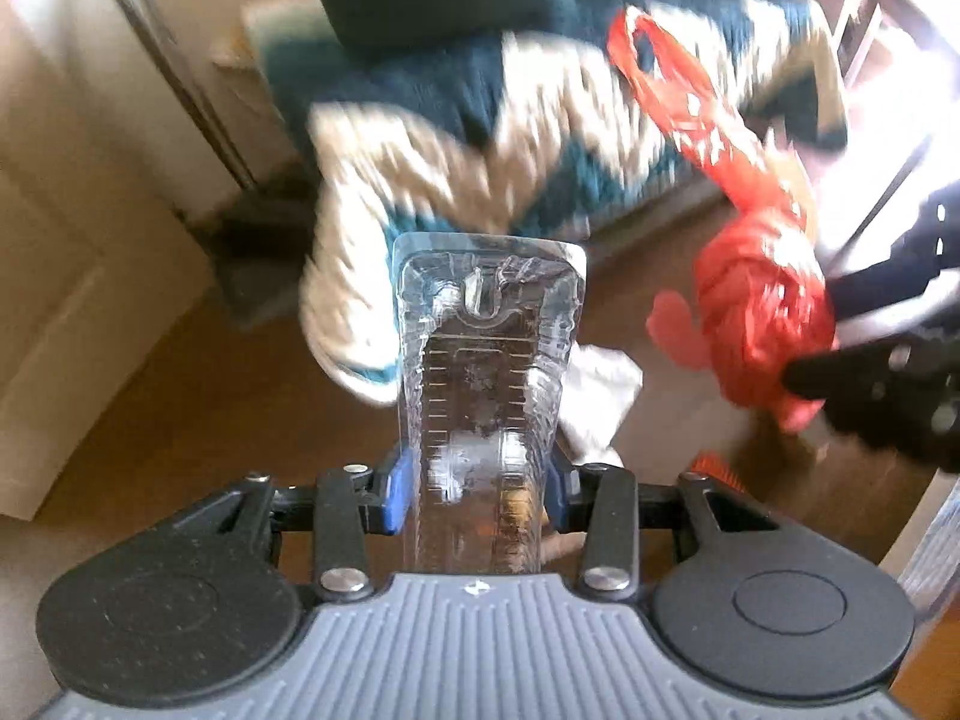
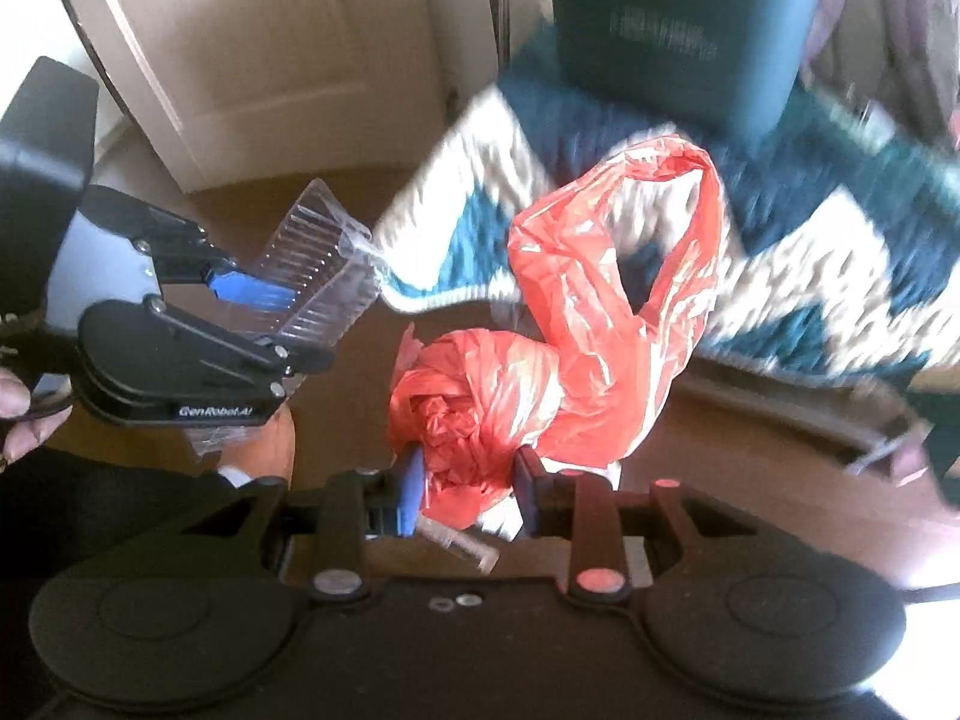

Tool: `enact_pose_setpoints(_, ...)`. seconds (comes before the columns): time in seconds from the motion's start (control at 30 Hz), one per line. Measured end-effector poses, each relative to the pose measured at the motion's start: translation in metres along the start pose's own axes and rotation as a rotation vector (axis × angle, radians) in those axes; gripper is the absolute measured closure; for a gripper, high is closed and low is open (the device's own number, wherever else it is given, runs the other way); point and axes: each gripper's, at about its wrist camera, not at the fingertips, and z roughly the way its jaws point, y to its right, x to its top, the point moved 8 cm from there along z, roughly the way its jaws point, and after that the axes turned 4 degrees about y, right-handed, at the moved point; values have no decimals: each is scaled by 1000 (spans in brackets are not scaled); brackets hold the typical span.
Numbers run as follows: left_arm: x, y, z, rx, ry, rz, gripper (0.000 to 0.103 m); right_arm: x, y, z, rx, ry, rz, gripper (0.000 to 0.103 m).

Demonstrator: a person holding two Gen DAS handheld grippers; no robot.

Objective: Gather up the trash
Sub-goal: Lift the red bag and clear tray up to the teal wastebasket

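Trash is seen gripped in both tongs above a brown wooden floor. Beyond both grippers, a teal-and-cream patterned rug, blurred by motion, is spread across the floor, with a dark teal bin-like container standing at its far side and a cream panelled door set off to the left.

A red plastic bag is clamped in the right gripper, its bunched lower part pinched between the two blue-padded fingers, while its looped handle is thrown up and forward over the rug. In the left wrist view the same bag is seen to the right of the left gripper, held at the black tips of the other tool.

A clear plastic tray, ribbed along its sides, is held by the left gripper, closed on its near end; the tray is carried straight ahead of the fingers, its far rim over the edge of the rug. From the right wrist view the tray is shown to the left of the red bag and apart from it.

White crumpled paper is visible on the floor just right of the tray. A hand is glimpsed beneath the left tool.
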Motion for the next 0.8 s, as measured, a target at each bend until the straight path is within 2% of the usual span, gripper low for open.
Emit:
enact_pose_setpoints(0.2, 44, 3, -69, 46, 146, -53, 62, 38, 2, -68, -35, 139, -61, 73)
enact_pose_setpoints(0.4, 99, -7, -118, 52, 264, -99, 62, 91, 14, -119, -74, 258, -94, 73)
enact_pose_setpoints(0.53, 146, -19, -146, 60, 362, -116, 62, 136, 29, -149, -112, 339, -117, 73)
enact_pose_setpoints(0.63, 186, -33, -173, 87, 466, -112, 62, 169, 39, -166, -157, 395, -149, 73)
enact_pose_setpoints(0.8, 256, -51, -200, 102, 577, -138, 62, 226, 57, -186, -204, 480, -168, 73)
